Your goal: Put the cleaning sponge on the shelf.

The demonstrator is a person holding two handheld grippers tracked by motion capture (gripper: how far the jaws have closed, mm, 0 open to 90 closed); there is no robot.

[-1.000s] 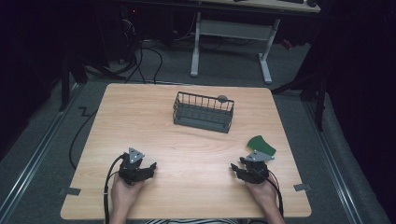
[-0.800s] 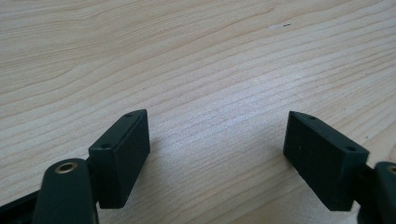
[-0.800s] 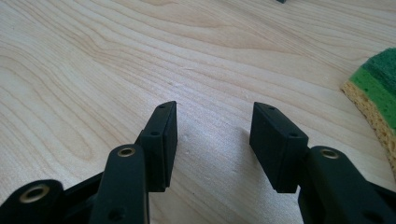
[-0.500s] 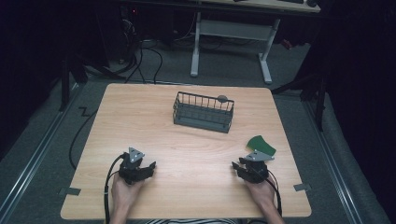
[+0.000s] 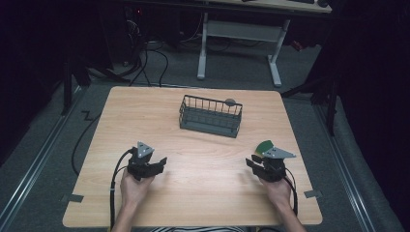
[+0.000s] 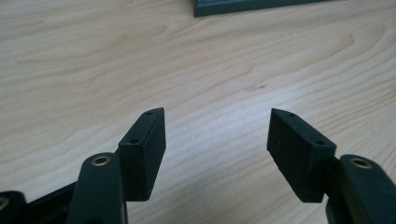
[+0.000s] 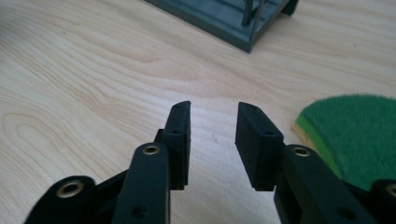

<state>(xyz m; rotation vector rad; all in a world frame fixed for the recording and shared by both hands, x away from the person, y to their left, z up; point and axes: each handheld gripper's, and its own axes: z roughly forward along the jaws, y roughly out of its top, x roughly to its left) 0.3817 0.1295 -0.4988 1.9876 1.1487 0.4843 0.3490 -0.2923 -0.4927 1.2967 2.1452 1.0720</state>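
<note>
My left gripper [image 5: 157,165] hovers over the near left of the wooden table [image 5: 203,193], open and empty; its jaws [image 6: 217,121] have just been closing a little over bare wood. At the near right, my right gripper [image 5: 251,162] has also just been closing. Its jaws [image 7: 214,112] stand a narrow gap apart with nothing between them. A green scouring pad with a yellow edge [image 5: 264,146] [image 7: 355,130] lies flat beside the right gripper, partly under its grey plate. A dark wire basket [image 5: 211,116] stands at the middle back.
A small grey object [image 5: 230,102] sits at the basket's back rim. The basket's base shows at the top of the left gripper view [image 6: 243,5], and its corner in the right gripper view [image 7: 233,23]. Cables and a desk frame [image 5: 239,31] lie on the floor beyond.
Both hands have lifted their grippers slightly off the table. The right gripper's grey plate now covers more of the green pad.
</note>
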